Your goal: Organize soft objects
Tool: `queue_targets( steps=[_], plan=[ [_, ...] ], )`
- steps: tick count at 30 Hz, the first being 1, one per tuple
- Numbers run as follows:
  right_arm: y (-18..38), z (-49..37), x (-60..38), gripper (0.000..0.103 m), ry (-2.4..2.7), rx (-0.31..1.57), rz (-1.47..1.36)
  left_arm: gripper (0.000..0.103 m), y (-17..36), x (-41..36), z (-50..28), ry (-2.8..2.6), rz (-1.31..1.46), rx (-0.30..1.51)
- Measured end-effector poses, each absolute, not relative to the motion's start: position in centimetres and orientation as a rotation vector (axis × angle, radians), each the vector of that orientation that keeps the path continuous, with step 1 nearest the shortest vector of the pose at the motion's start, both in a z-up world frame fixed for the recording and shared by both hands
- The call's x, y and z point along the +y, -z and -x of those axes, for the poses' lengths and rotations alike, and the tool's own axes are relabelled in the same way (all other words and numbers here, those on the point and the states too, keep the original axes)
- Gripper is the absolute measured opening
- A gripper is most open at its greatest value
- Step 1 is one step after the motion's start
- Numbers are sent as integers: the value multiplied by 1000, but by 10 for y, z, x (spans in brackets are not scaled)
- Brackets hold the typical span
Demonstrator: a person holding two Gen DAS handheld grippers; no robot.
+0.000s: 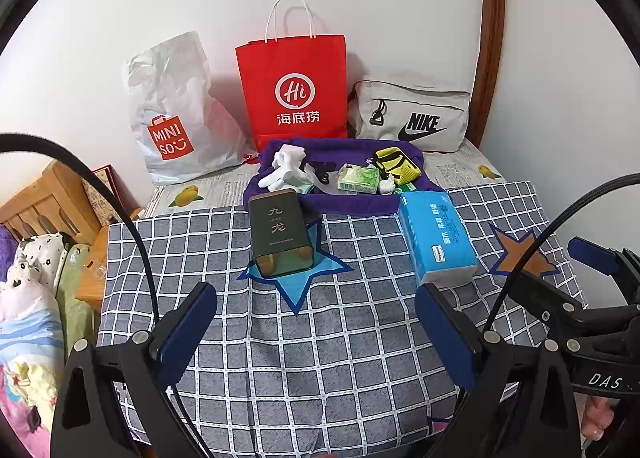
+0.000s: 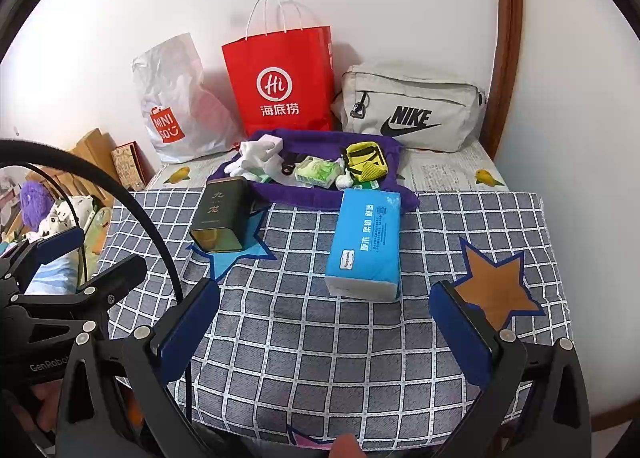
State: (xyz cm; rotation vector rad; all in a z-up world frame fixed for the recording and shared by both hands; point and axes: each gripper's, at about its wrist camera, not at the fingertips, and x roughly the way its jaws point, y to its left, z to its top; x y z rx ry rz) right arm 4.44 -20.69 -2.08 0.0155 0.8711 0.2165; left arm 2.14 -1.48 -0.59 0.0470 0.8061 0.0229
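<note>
A grey checked cloth [image 1: 320,338] covers the table. Near its far edge lies a purple cloth [image 2: 320,199] heaped with soft items, the blue tissue pack [image 2: 366,242] overlapping its near edge. Left gripper [image 1: 316,332] and right gripper [image 2: 324,332] hover spread wide, both empty.

The white plastic bag [image 1: 176,109] carries an orange tag reading "MINISO" with a smile mark. The red paper bag [image 1: 294,85] bears a white circled "Hi" above "海底捞". The grey pouch [image 1: 414,115] shows "NIKE" over a black swoosh. The dark green tin [image 1: 280,234] reads "九龙" in gold. The blue tissue pack [image 2: 366,236] has white Chinese print, seemingly "原木", the rest too small to read. The other gripper's body shows "DAS" in the left view, "GenRobo" in the right
</note>
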Motion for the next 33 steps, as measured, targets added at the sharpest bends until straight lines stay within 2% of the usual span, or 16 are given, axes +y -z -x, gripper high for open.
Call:
queue_targets(
  steps=[33],
  plan=[
    [17, -41, -207, 103, -211, 868, -26, 100, 4, -16, -21, -26, -53, 805]
  ],
)
